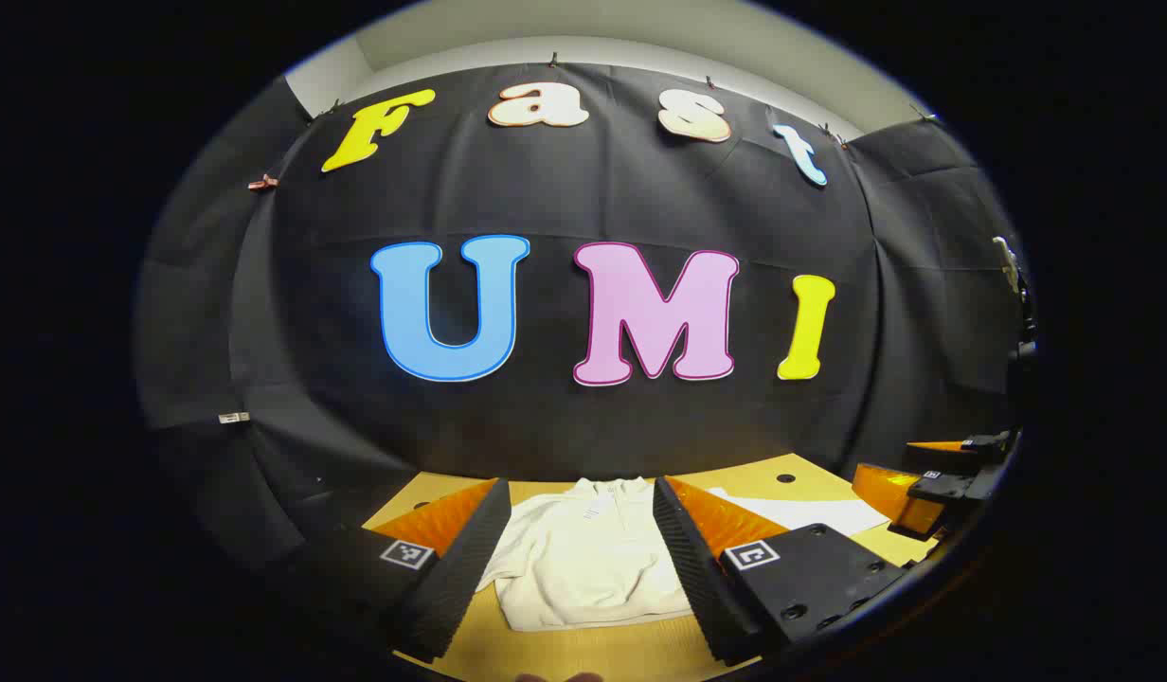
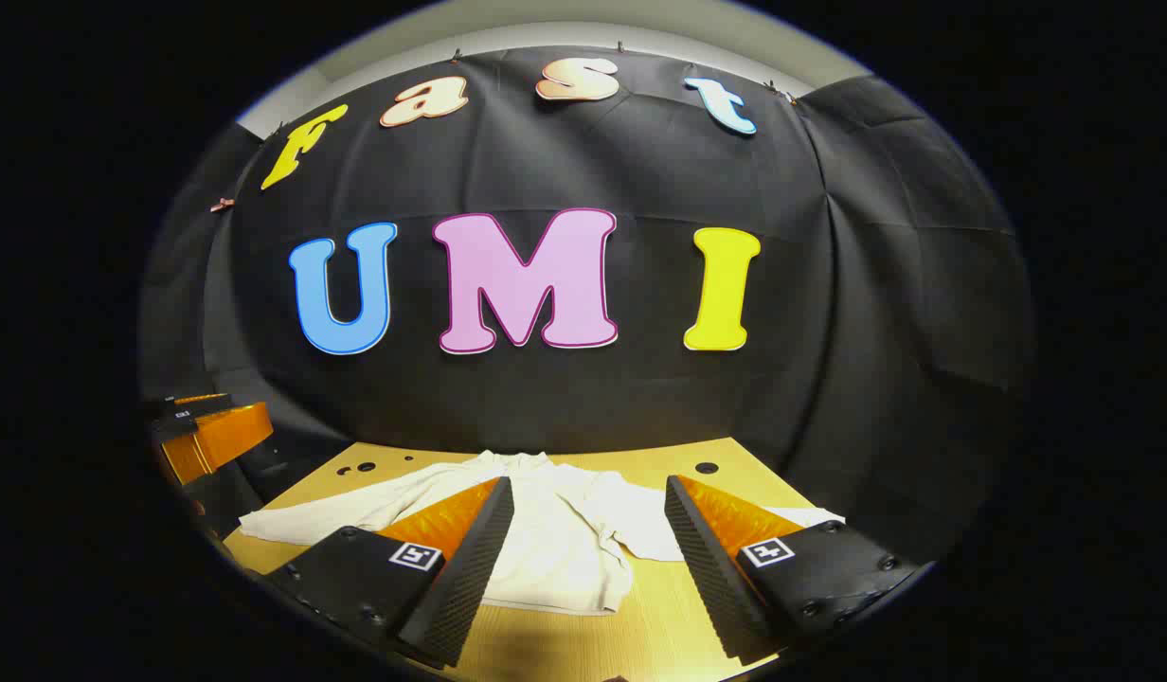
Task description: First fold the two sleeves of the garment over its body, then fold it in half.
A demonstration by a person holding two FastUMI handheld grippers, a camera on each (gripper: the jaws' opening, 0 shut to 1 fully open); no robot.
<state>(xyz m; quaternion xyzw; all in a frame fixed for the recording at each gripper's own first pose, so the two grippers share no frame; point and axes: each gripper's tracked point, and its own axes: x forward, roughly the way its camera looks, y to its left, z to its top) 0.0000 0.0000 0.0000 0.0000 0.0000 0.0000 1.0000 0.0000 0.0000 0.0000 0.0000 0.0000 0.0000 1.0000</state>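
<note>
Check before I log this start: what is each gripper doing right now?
Left gripper: open, holding nothing.
Right gripper: open, holding nothing.

We see a flat yellow wooden tabletop [image 2: 565, 644] with small dark round holes [image 2: 706, 467] near its far edge, and a pale ceiling strip [image 1: 583, 28] above the black cloth wall [image 2: 877, 313].
</note>
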